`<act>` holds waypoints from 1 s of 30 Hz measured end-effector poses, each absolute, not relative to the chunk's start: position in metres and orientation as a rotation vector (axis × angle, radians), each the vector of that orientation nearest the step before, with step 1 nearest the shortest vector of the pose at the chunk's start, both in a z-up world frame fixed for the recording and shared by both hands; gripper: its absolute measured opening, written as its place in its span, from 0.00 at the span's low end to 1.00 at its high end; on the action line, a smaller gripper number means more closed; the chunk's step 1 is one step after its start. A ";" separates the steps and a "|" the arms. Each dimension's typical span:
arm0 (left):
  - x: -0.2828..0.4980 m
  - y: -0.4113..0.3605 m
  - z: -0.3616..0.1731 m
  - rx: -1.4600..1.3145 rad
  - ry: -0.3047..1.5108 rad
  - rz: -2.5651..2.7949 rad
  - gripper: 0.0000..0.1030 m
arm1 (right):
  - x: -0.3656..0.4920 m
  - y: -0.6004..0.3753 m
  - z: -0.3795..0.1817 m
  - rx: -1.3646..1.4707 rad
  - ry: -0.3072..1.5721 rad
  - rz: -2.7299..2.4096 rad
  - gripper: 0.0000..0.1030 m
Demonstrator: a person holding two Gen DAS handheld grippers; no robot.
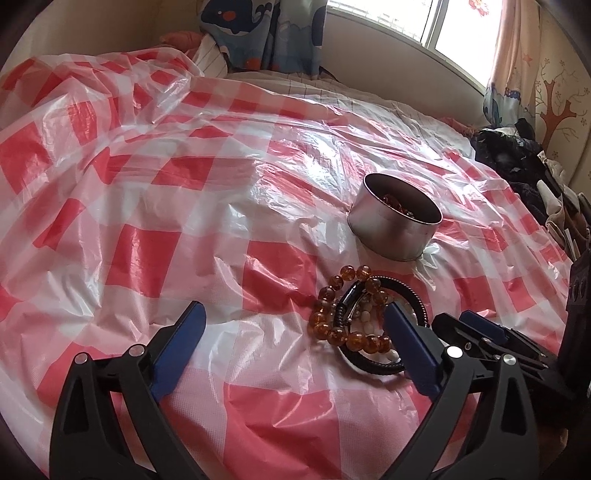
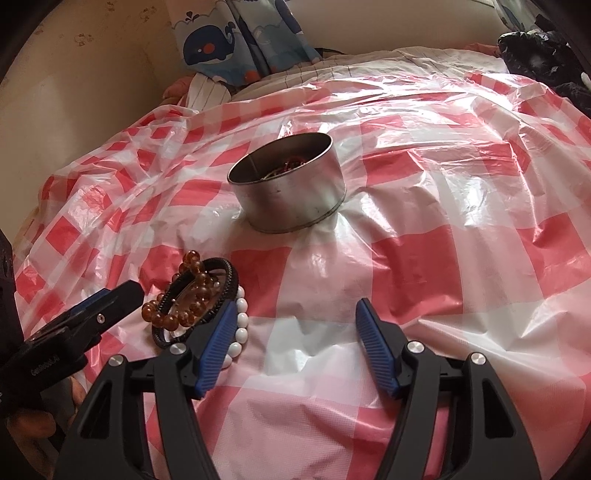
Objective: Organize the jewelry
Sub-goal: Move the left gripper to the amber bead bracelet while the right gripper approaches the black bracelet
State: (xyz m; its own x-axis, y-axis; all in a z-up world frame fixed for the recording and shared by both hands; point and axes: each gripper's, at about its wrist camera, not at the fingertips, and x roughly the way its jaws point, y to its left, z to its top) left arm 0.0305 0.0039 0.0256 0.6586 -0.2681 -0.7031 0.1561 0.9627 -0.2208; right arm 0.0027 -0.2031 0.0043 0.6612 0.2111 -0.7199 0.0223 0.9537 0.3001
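Observation:
A pile of bracelets lies on the red-and-white checked plastic sheet: an amber bead bracelet, a black braided bracelet and a white bead bracelet. My left gripper is open wide, and the pile lies just inside and under its right finger without being pinched. My right gripper is open with only bare sheet between its fingers. Its left finger sits over the edge of the white beads. Beyond the pile stands a round metal tin, open-topped, with reddish beads inside.
The sheet covers a soft, rumpled bed. A whale-print curtain and a beige wall lie at the far side, next to a bright window. Dark clothing is heaped at the bed's right edge.

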 end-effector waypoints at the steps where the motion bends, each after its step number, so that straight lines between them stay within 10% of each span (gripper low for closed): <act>1: 0.032 0.006 0.026 -0.157 0.821 -0.248 0.91 | 0.003 -0.202 0.005 0.295 0.844 0.111 0.63; 10: 0.041 0.033 0.030 -0.213 0.806 -0.205 0.91 | 0.002 -0.197 0.009 0.299 0.827 0.155 0.62; 21: 0.041 0.050 0.033 -0.294 0.789 -0.166 0.91 | 0.040 -0.165 0.007 0.249 0.897 0.218 0.35; 23: 0.039 0.042 0.035 -0.260 0.783 -0.186 0.91 | 0.041 -0.165 0.003 0.250 0.912 0.222 0.16; 30: 0.037 0.030 0.036 -0.205 0.778 -0.225 0.91 | 0.027 -0.174 0.017 0.255 0.858 0.227 0.11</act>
